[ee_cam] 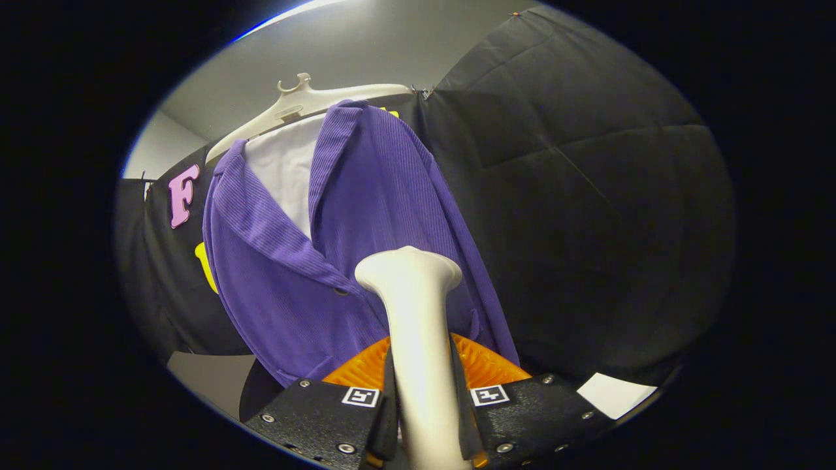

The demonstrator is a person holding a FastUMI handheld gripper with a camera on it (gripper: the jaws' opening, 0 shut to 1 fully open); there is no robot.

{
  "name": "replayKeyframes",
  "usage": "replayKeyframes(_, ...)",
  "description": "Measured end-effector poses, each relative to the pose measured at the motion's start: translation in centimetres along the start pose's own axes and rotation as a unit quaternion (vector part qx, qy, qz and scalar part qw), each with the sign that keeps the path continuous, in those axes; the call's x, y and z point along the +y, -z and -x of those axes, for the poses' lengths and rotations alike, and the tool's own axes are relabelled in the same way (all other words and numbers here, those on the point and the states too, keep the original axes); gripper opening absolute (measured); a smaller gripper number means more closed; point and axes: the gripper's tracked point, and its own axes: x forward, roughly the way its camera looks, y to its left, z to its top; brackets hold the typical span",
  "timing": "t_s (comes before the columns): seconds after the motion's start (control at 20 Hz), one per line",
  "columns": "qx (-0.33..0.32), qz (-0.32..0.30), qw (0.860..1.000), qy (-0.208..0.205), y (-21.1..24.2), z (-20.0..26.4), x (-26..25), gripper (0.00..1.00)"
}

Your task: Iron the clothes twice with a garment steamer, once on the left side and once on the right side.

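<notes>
— Item held? 
— Tongs (423, 398) clamped on white plastic garment steamer (413, 307), both fingers pressing its neck.

— Garment? 
— Purple ribbed jacket (366, 228) on cream hanger (307, 104), twelve o'clock, just beyond the steamer head.

A pale plastic hanger (307, 104) hangs high against the booth's black cloth wall (588, 196), its hook topmost and its arms sloping down to either side. A white lining or inner garment (287, 170) shows beneath the hanger's neck. The cloth wall is creased in broad folds and pinned at its upper edge, near the hanger's end. Above it runs a plain grey ceiling (366, 46) with a bright strip along its far rim. Low down lie a grey surface (209, 378), perhaps the floor, and a white patch (614, 395), too blurred to identify.
</notes>
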Motion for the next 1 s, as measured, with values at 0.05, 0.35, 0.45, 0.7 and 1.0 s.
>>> replayKeyframes(0.05,0.005,0.0,1.0,0.001,0.7,-0.2,-0.5,0.36)
replayKeyframes(0.35,0.042,0.013,0.999,0.003,5.3,0.1,-3.5,0.36)
replayKeyframes(0.45,0.056,0.014,0.998,-0.001,6.8,-0.3,-3.9,0.36)
replayKeyframes(0.7,0.072,0.018,0.997,-0.016,10.3,0.3,-5.3,0.36)
replayKeyframes(1.0,0.073,0.001,0.997,-0.022,12.5,1.0,-6.4,0.36)
